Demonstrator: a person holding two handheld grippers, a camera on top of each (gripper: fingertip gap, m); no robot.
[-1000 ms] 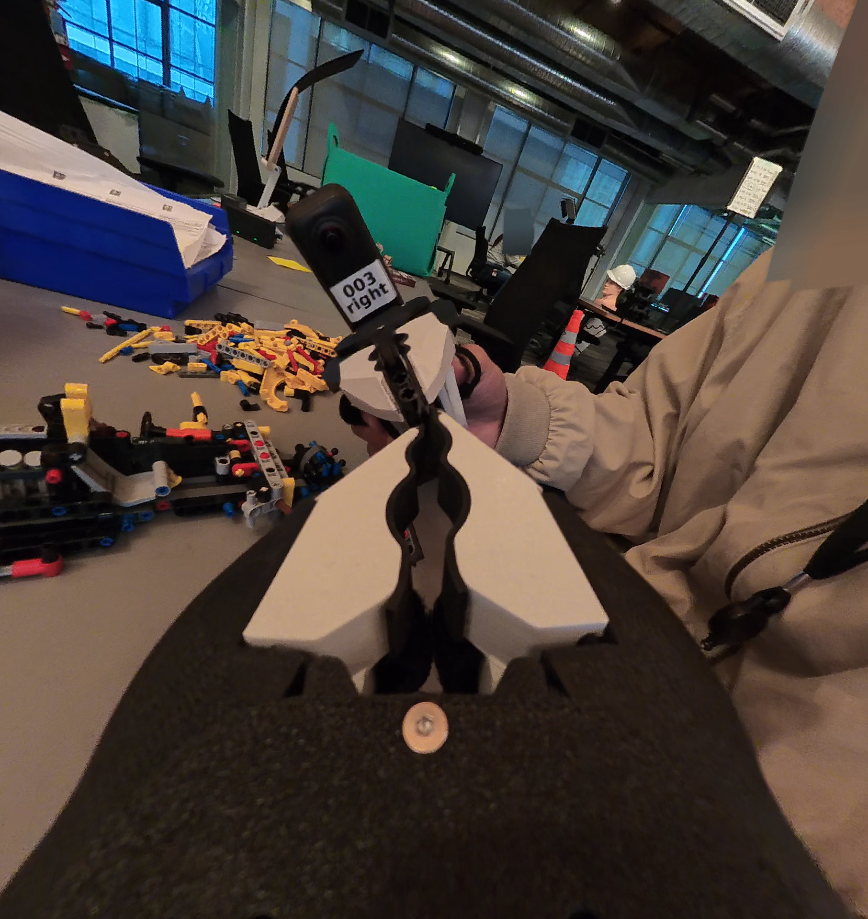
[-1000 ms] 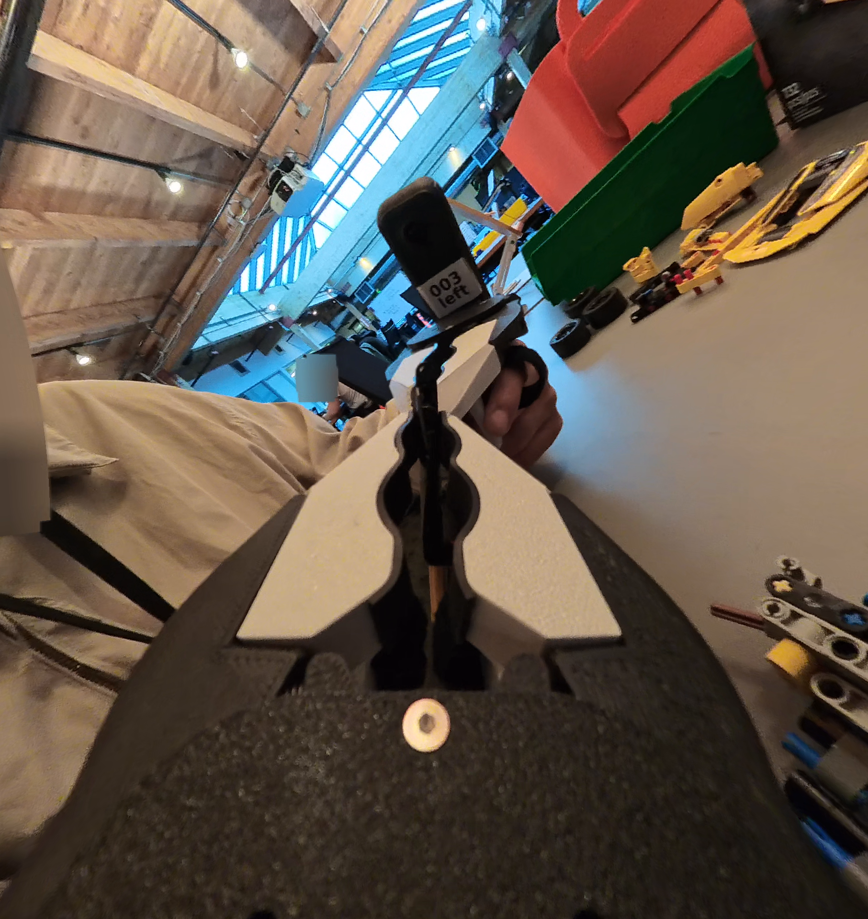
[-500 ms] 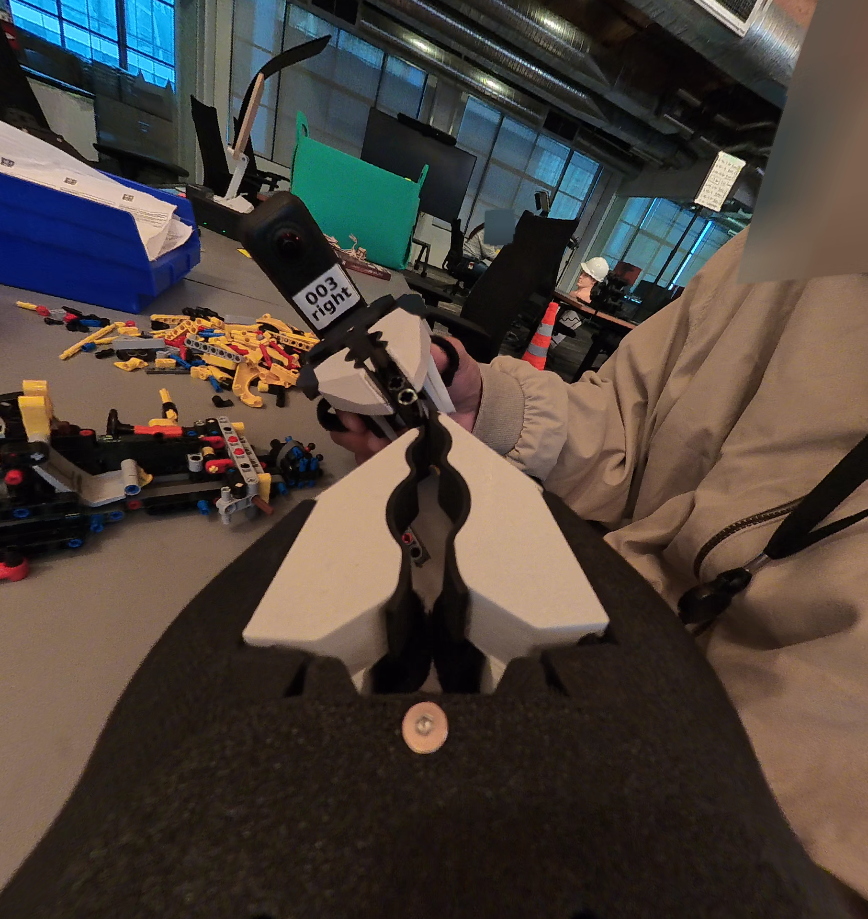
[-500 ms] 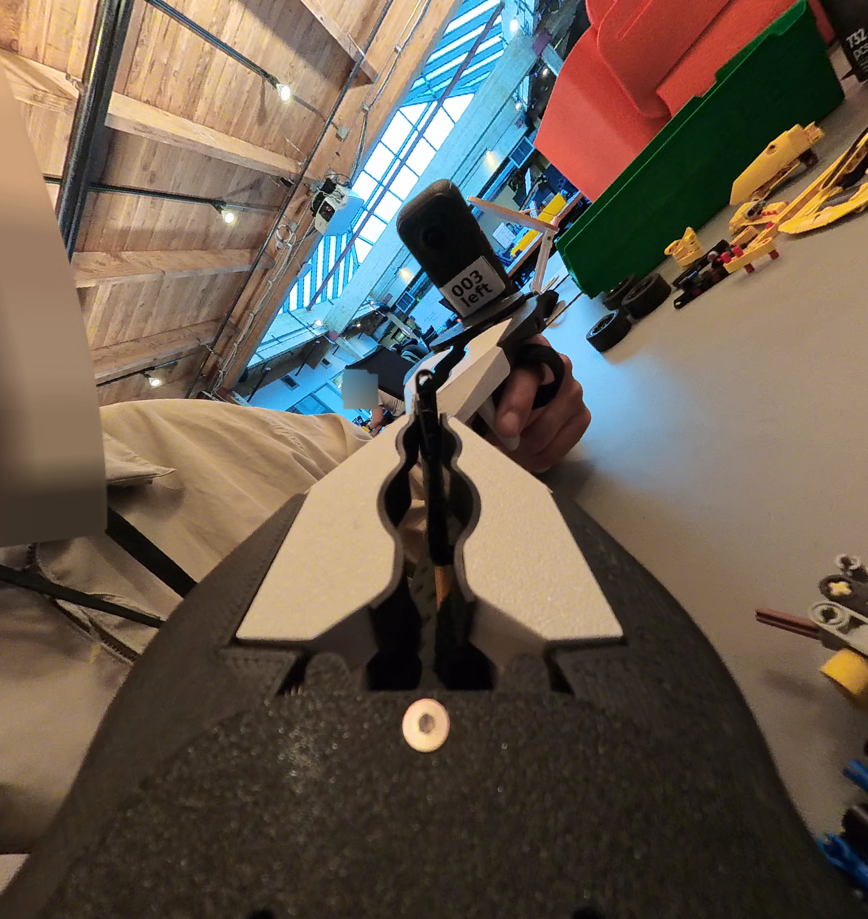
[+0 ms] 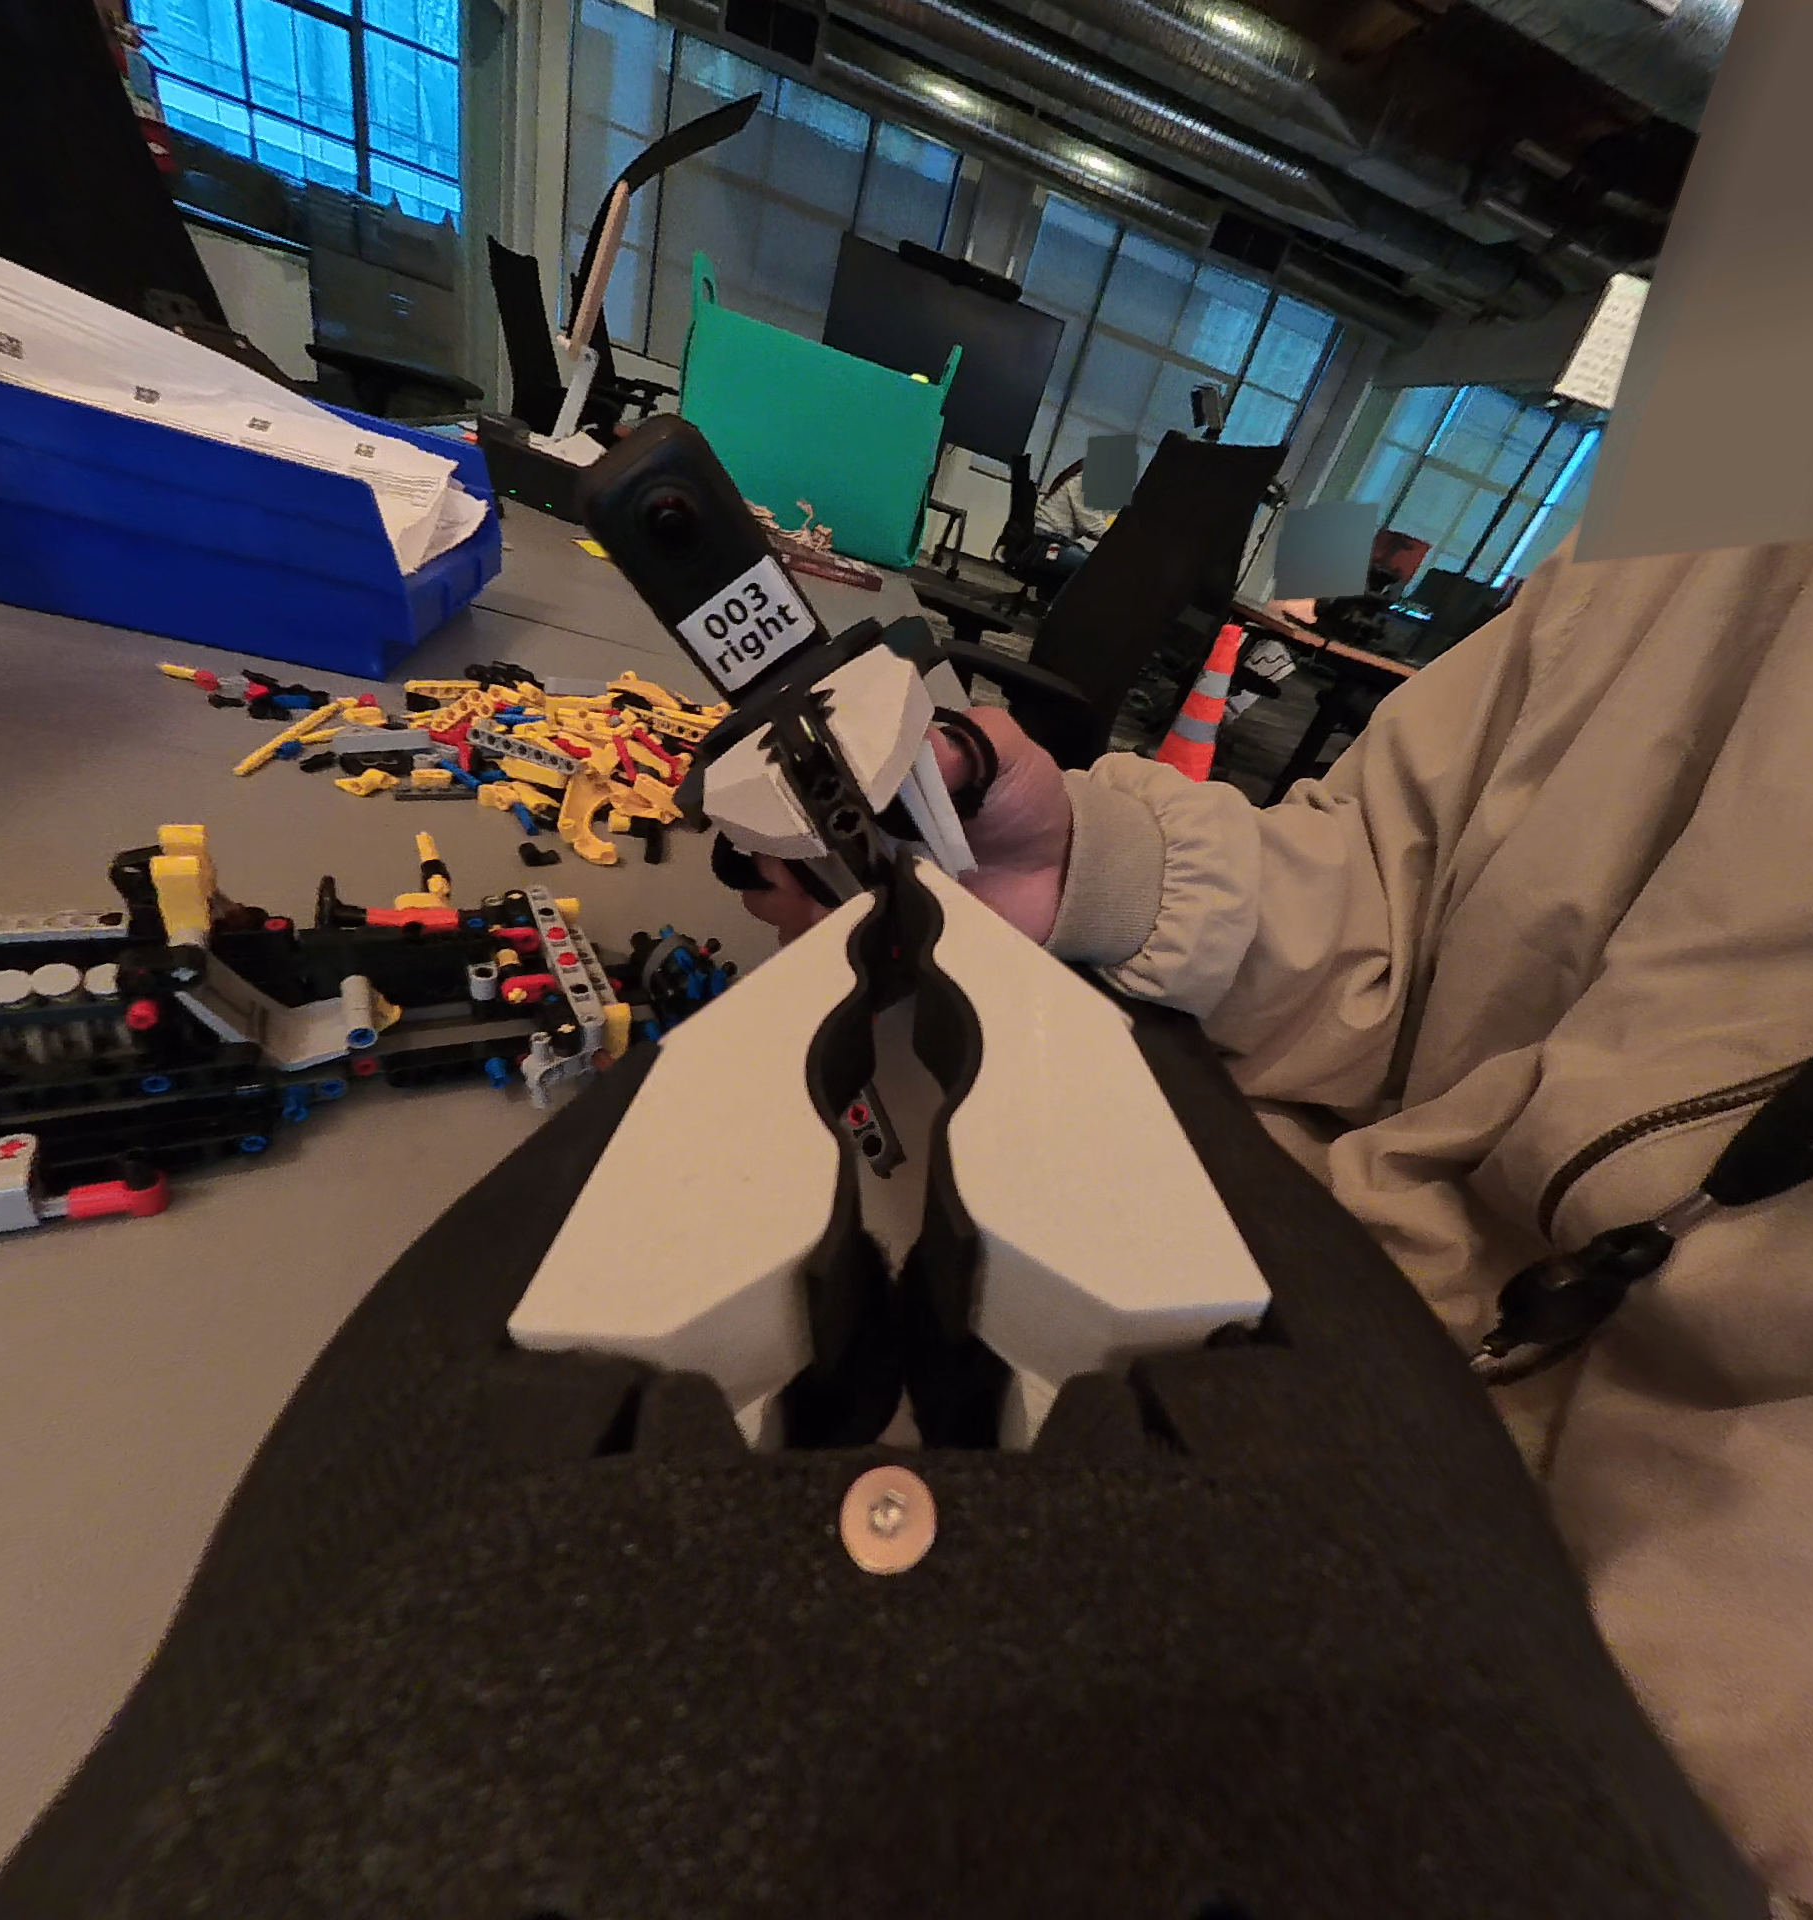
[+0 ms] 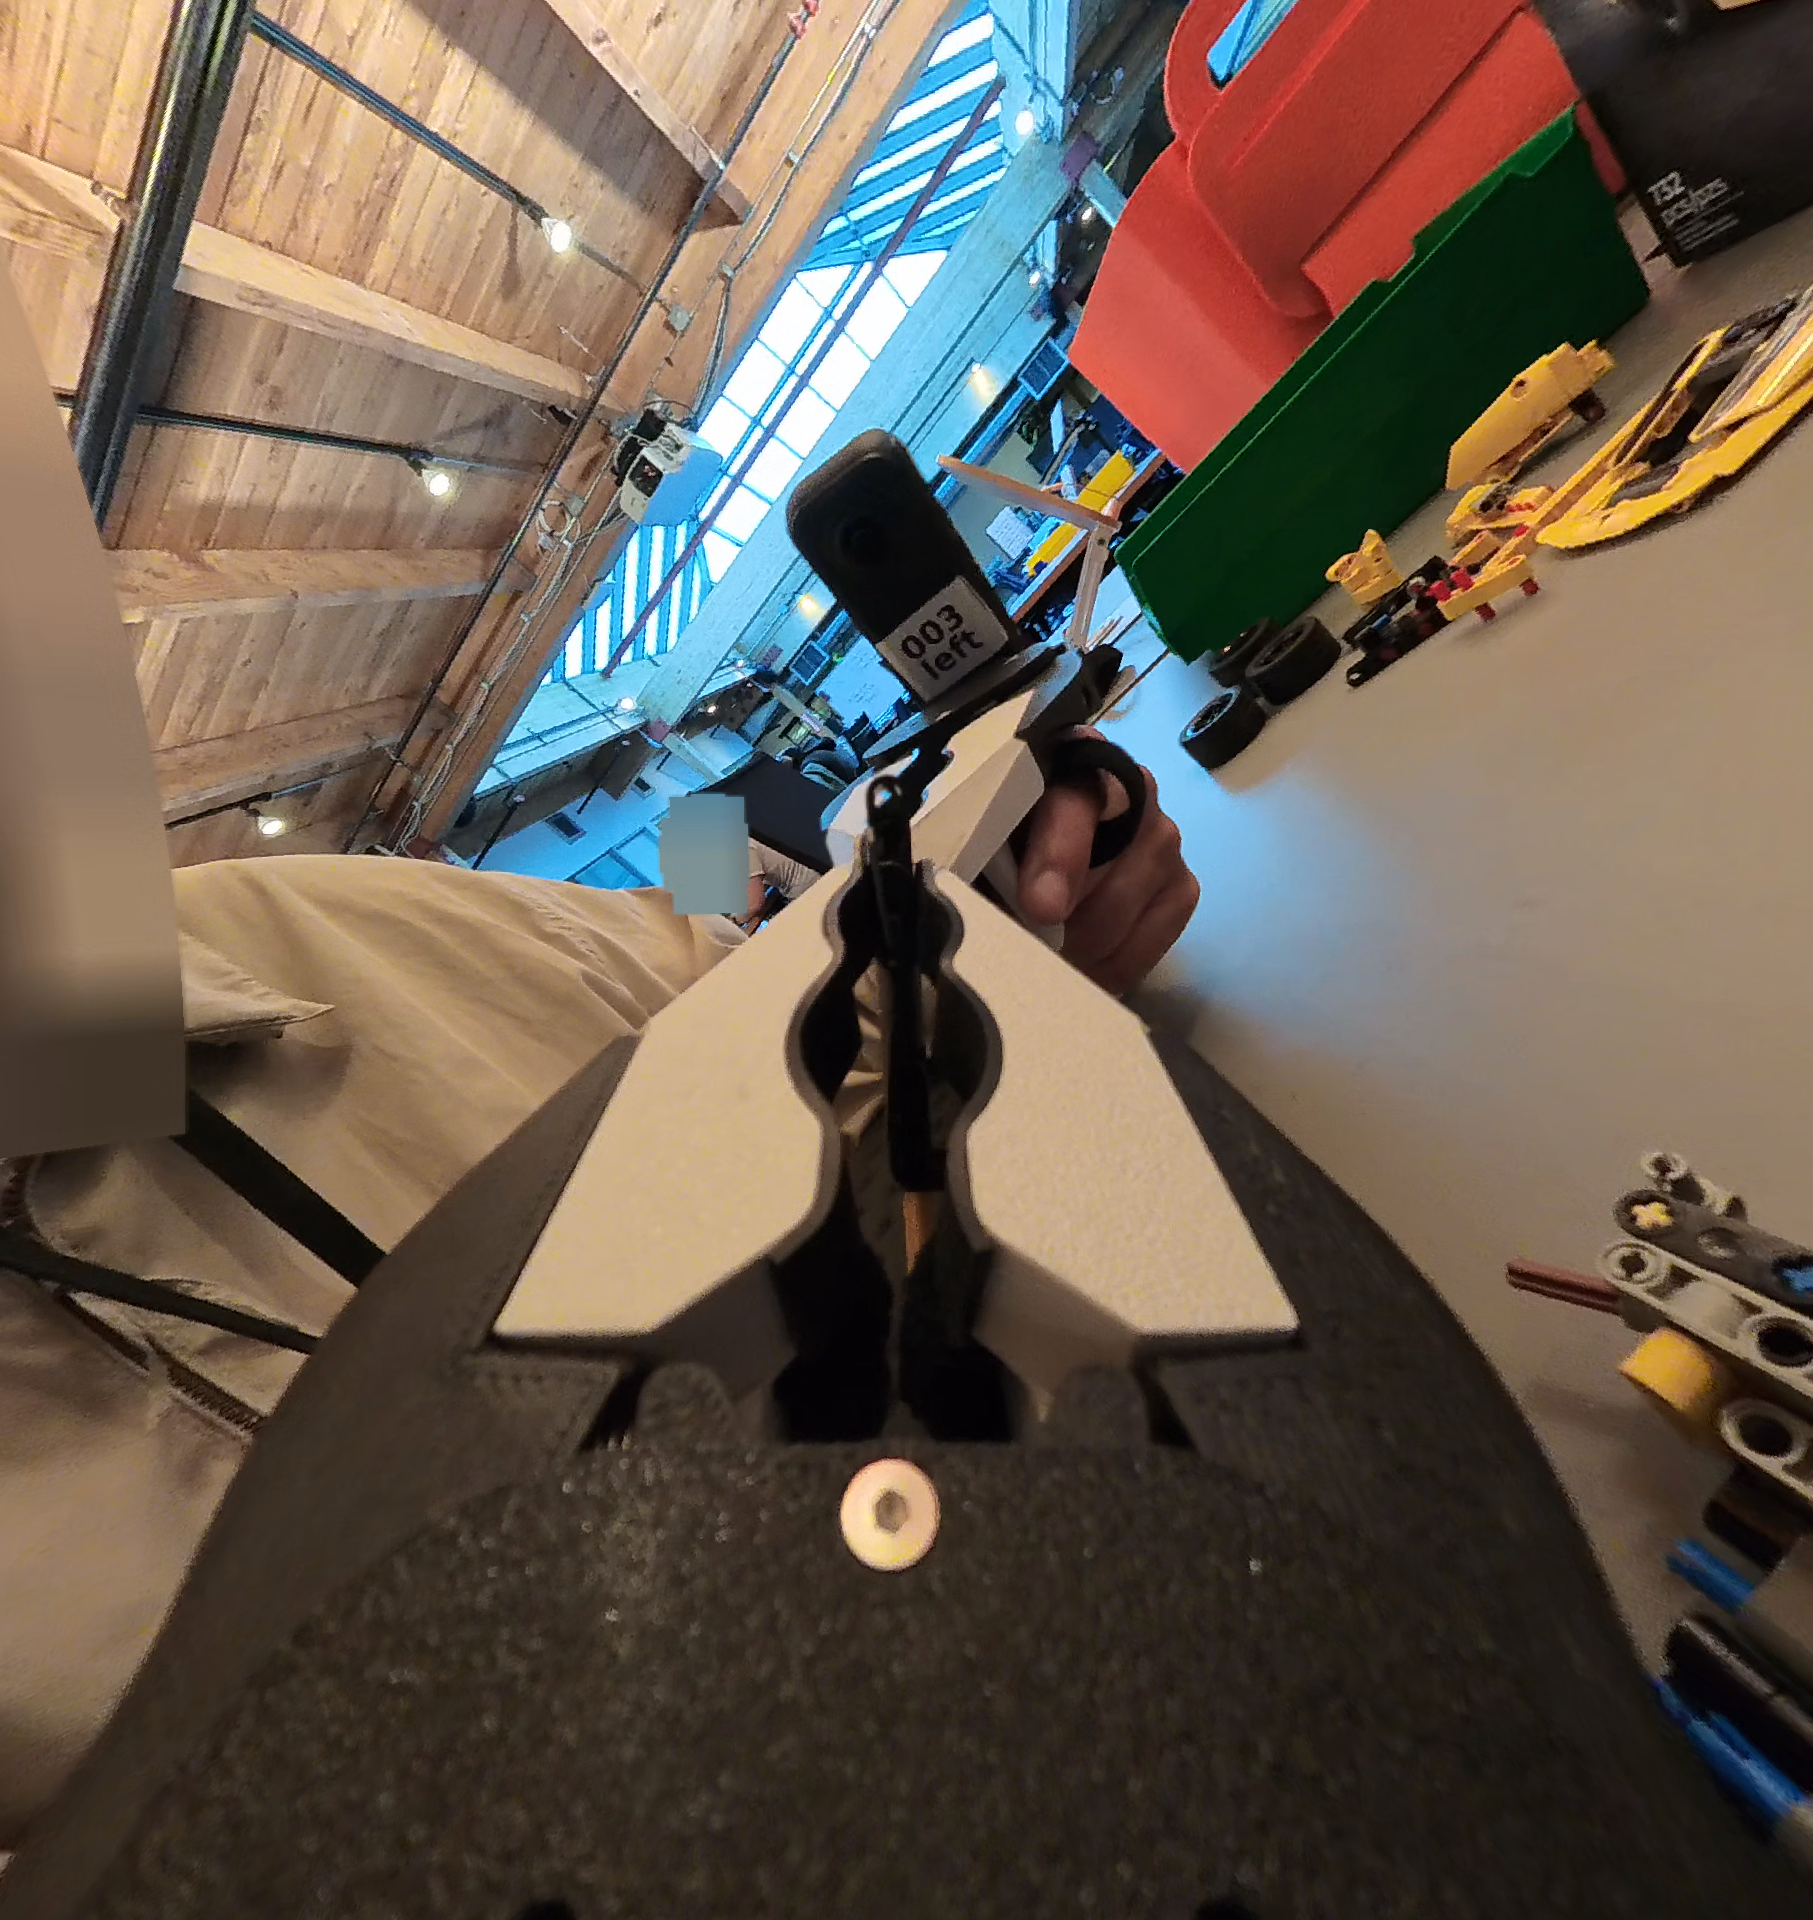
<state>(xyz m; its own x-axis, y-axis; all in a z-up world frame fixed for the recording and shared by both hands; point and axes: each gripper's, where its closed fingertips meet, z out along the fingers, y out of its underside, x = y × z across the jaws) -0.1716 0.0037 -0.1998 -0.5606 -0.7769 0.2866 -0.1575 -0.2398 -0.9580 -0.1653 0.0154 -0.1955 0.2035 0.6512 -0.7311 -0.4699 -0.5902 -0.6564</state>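
Note:
My left gripper (image 5: 897, 909) is shut on a black brick beam (image 5: 868, 1127) with pin holes and a red pin. The beam runs forward into my right gripper (image 5: 829, 821), which meets the left one tip to tip, above the grey table (image 5: 206, 1403). In the right wrist view my right gripper (image 6: 894, 888) is shut on the same beam (image 6: 907, 1039), seen edge-on, with a tan pin end behind it. My left gripper (image 6: 886, 805) faces it, held by a hand (image 6: 1110, 894).
A black part-built brick chassis (image 5: 258, 1018) lies left, also at the right edge of the right wrist view (image 6: 1764, 1351). Behind it are loose yellow parts (image 5: 549, 758) and a blue bin (image 5: 206, 520). Yellow body panels (image 6: 1712, 416), black wheels (image 6: 1266, 675) and a green bin (image 6: 1401, 436) lie farther off. My two grippers' fingertips are within a few centimetres of each other.
Both grippers stay shut on the beam. The joined pair swung a little to one side and back, and the right wrist view tilted slightly. Nothing was let go.

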